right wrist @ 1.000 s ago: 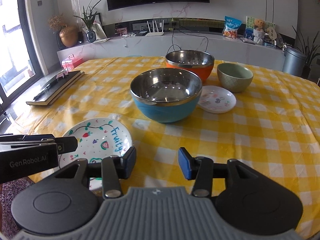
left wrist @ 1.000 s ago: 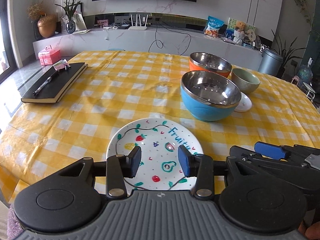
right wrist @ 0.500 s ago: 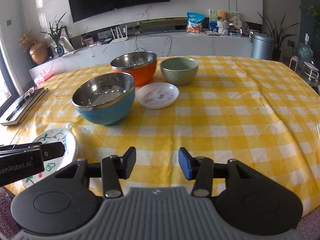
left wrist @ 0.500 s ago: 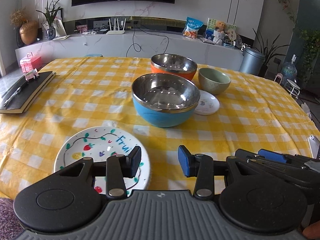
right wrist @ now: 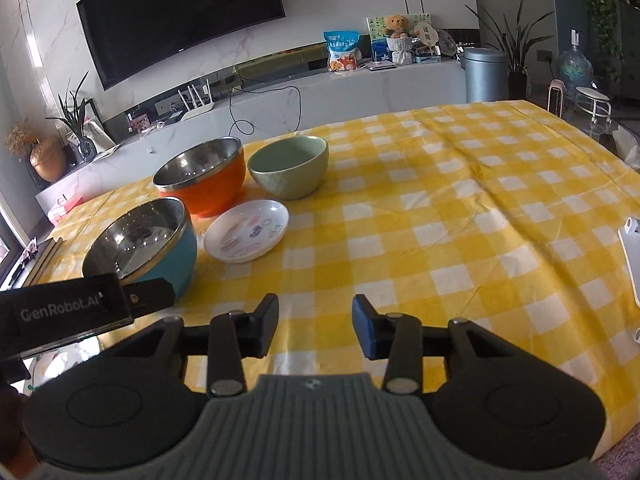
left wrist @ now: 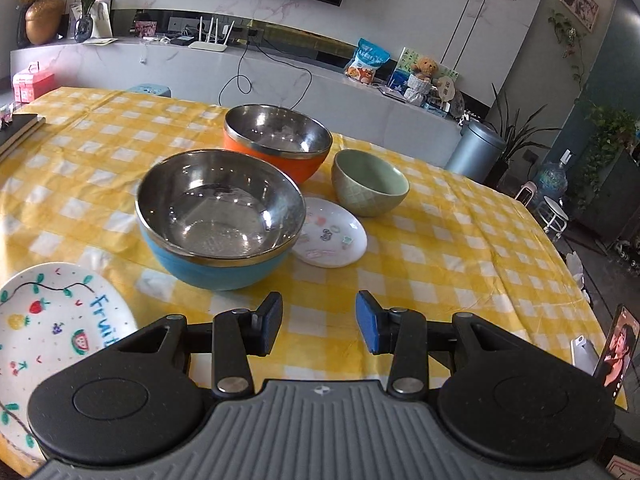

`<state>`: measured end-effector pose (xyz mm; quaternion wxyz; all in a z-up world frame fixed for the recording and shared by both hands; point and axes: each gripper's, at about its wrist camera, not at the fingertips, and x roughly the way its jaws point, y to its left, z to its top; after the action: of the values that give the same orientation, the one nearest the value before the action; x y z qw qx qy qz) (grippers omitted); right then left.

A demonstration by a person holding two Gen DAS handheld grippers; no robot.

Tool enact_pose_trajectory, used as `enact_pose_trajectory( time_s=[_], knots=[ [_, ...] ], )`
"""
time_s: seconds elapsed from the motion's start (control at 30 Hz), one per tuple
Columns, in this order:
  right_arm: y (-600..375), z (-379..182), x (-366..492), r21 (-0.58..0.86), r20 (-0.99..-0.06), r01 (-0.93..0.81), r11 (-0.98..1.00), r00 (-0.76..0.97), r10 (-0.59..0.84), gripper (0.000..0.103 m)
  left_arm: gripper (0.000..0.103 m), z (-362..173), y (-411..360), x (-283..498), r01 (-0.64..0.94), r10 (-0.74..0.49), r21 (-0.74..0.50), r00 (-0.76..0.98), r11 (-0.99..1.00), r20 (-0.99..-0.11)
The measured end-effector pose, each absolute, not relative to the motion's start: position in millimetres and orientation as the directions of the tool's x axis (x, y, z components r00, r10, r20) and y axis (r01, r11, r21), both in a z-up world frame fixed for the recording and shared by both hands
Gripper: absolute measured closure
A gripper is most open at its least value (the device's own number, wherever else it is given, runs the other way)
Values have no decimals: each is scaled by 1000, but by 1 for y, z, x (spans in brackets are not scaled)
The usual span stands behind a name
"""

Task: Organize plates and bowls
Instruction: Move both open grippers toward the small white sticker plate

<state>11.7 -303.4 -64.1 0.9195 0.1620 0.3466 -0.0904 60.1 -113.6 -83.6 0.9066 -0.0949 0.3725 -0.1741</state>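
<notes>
A blue steel-lined bowl (left wrist: 218,216) (right wrist: 142,246) stands mid-table, with an orange steel-lined bowl (left wrist: 278,142) (right wrist: 202,176) behind it and a green ceramic bowl (left wrist: 368,182) (right wrist: 288,166) to the right. A small white plate (left wrist: 332,236) (right wrist: 248,230) lies between them. The fruit-painted plate (left wrist: 52,320) sits at the near left edge. My left gripper (left wrist: 318,322) hovers open in front of the blue bowl, nothing between its fingers. My right gripper (right wrist: 314,326) hangs over bare tablecloth to the right of the dishes, its jaws closing with nothing between them.
The yellow checked tablecloth (right wrist: 460,208) stretches bare to the right. A black notebook (left wrist: 16,132) lies at the far left edge. A phone (left wrist: 618,350) stands past the table's right corner. A white object (right wrist: 632,256) rests at the right edge.
Both grippers swung to the right along the near edge of the table; the fruit plate slid from under the left gripper to the far left. The right gripper rolled and its jaws narrowed slightly.
</notes>
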Motion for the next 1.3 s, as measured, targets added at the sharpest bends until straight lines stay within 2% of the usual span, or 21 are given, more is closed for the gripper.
enact_pose_trajectory(
  time_s=[0.2,0.43,0.67,0.8,1.03,1.3],
  knots=[
    [-322,-70,37,241,-681,260,935,732,-28,75,58,-91,-135,79,153,-333,-311,652,938,-682],
    [-331,-80,64,228,-694,245,942,719,-19,75,61,-99,-148,99,101,-317,-337,656,936,-685],
    [-338,-89,91,265,-692,217,940,721,28,75,61,-108,-150,111,-16,-266,-378,682,926,-681],
    [-340,-93,109,293,-690,186,938,720,72,80,61,-113,-147,117,-103,-225,-402,692,910,-686],
    [-346,-100,134,374,-686,155,914,710,160,83,75,-124,-145,126,-164,-206,-424,686,891,-697],
    [-345,-109,151,429,-682,146,891,700,214,88,86,-132,-139,131,-186,-232,-466,676,865,-700]
  ],
)
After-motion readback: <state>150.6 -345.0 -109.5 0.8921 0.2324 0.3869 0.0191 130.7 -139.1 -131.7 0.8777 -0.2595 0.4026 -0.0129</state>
